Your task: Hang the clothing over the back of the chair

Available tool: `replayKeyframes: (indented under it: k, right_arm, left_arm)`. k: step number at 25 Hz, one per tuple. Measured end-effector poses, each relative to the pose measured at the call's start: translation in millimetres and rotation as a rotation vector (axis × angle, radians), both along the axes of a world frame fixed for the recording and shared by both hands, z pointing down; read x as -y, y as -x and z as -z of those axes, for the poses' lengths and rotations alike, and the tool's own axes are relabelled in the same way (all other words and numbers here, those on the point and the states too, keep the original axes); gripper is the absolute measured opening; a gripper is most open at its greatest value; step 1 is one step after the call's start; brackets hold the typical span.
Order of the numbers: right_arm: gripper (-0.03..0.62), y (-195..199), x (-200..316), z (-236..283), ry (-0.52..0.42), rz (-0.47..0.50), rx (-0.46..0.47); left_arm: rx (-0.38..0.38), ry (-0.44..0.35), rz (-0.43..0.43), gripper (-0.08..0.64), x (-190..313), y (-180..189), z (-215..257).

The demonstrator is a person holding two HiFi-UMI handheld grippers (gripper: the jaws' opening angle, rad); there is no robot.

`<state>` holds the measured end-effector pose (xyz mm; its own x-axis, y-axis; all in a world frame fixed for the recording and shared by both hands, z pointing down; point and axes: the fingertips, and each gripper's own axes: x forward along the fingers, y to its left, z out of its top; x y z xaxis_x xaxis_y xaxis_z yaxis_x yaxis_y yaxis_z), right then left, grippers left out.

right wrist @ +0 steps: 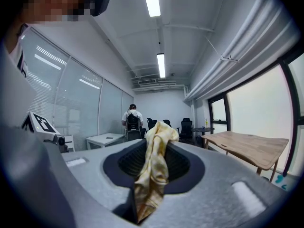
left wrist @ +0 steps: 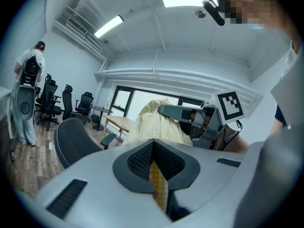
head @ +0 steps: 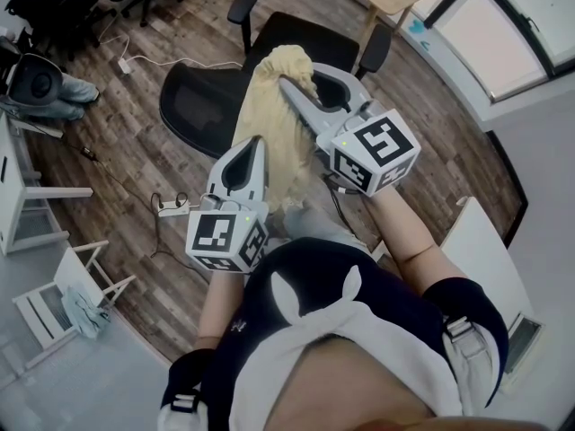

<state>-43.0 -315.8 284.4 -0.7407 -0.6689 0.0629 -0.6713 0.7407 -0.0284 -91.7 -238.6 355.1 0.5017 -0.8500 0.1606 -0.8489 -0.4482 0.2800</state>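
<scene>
**Cloth held in both grippers, chair back off to the left and below**

The left gripper (head: 257, 144) has its jaws pressed together on a thin fold of the yellow garment (head: 280, 124). In the left gripper view the strip of cloth runs straight down between the ribbed pads. The right gripper (head: 287, 83) is likewise pinching the garment. In its own view a thick bunched twist of the fabric fills the gap between the jaws and stands up above their tips.

Outward from the grippers, the cloth hangs as one long gathered column. Its upper end is at the right gripper's tips, and the body drops past the left gripper's tips towards the person's legs. Its long axis therefore runs down from the right grip, with the left grip on a lower part of the same hanging length. The two grips are near each other, so the fabric is bunched rather than spread.

The chair back (head: 192, 108), a dark mesh panel, lies below both grippers, just left of the left gripper's tips. The seat (head: 310, 32) lies beyond the cloth. The left gripper is the nearer of the two. The garment hangs just beside the panel's right edge, not yet over its top rim.

By my reading, the next move turns on carrying both grips leftward across that rim. The grips would also need to part so the cloth's width spans the panel.
</scene>
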Motion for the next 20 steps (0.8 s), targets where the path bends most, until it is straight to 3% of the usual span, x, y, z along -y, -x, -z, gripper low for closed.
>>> replayKeyframes:
  k: [20]
  right_arm:
    - [0.101,-11.3,17.4,-32.5,0.033,-0.004,-0.05]
  left_arm:
    - [0.02,0.016,-0.003,0.005,9.1,-6.1,-6.9]
